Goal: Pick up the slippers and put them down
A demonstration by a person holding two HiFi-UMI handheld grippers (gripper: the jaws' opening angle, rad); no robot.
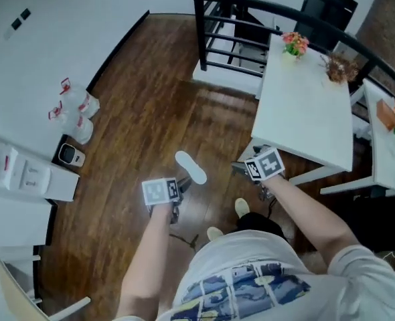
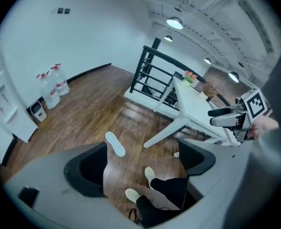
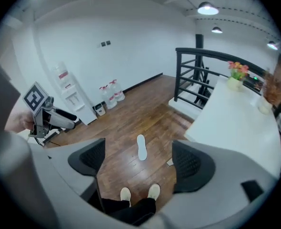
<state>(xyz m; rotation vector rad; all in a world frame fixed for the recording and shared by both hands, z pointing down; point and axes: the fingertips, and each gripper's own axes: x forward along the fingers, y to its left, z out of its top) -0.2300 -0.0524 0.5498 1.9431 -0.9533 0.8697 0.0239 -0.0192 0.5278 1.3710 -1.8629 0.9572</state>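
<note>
Left tongs and right tongs both stand spread with nothing between them, held well above the floor. One white slipper lies flat on the wood, ahead of the person's feet, near the white bench.

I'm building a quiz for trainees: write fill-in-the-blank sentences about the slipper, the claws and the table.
1. The white slipper lies on the ____ floor.
2. The left claw and the right claw both stand ____ and empty.
3. The flowers stand on the ____ table.
Missing words: wooden; open; white.
</note>
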